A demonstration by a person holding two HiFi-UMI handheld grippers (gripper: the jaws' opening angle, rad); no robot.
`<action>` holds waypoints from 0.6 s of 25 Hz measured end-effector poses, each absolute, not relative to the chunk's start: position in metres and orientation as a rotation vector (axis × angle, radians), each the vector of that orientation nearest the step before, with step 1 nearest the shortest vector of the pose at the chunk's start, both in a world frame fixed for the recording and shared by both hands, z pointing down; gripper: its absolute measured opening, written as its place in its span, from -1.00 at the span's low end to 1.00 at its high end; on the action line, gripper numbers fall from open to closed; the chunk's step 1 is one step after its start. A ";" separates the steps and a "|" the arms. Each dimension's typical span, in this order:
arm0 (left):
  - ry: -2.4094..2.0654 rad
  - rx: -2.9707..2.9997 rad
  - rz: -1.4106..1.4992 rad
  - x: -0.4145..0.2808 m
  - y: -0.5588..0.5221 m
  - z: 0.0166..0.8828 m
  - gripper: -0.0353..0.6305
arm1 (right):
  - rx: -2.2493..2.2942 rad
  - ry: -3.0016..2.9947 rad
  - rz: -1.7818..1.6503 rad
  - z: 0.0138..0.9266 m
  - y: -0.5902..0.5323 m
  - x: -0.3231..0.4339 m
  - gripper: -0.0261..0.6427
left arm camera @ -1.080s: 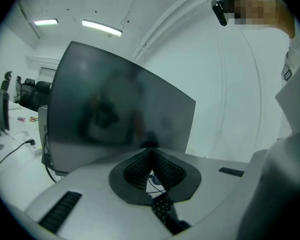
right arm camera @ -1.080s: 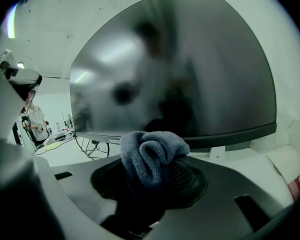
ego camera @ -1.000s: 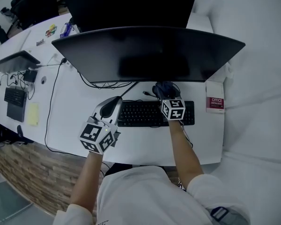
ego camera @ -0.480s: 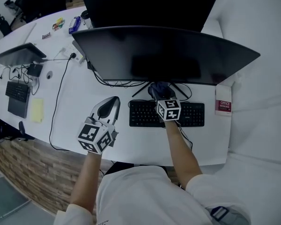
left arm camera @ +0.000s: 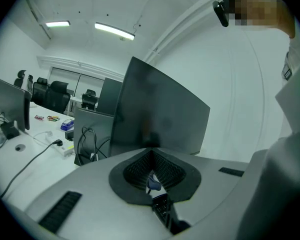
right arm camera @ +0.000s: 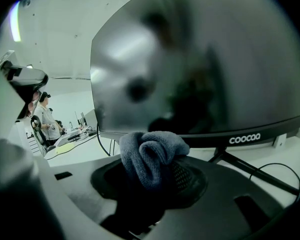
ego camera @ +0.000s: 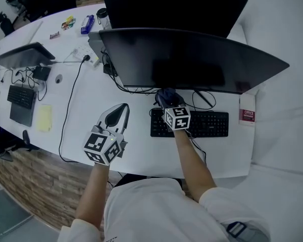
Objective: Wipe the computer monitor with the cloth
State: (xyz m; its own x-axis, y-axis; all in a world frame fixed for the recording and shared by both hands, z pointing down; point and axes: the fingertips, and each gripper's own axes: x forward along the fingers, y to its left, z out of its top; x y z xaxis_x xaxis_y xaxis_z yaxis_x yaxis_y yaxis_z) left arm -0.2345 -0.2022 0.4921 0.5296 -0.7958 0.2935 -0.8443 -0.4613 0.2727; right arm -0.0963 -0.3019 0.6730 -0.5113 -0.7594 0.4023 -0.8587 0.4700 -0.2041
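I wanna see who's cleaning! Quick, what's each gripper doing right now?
Left gripper: closed, holding nothing.
Right gripper: closed on the cloth.

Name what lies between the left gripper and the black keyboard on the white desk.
Only bare white desk, as the head view shows, between the left gripper and the black keyboard.

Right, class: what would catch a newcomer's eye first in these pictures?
The wide dark monitor dominates the white desk. Close by its lower edge, the right gripper has its tongs shut on a bunched grey-blue cloth; the left gripper hovers left of the keyboard.
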 end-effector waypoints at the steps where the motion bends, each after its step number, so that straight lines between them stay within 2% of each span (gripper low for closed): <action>1: -1.350 2.387 0.169 -0.239 -0.203 0.492 -0.86 | 1.381 -2.469 0.564 0.672 -0.302 -0.103 -0.40; 15: -1.365 2.346 0.121 -0.287 -0.201 0.503 -0.86 | 1.270 -2.545 0.674 0.671 -0.301 -0.211 -0.40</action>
State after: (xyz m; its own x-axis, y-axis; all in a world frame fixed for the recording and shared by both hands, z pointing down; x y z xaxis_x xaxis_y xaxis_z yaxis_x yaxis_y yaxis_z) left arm -0.2874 -0.2014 0.5030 0.5137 -0.8107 0.2808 -0.8475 -0.4286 0.3130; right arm -0.2114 -0.3009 0.6711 -0.6029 -0.6978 0.3867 -0.7977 0.5217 -0.3024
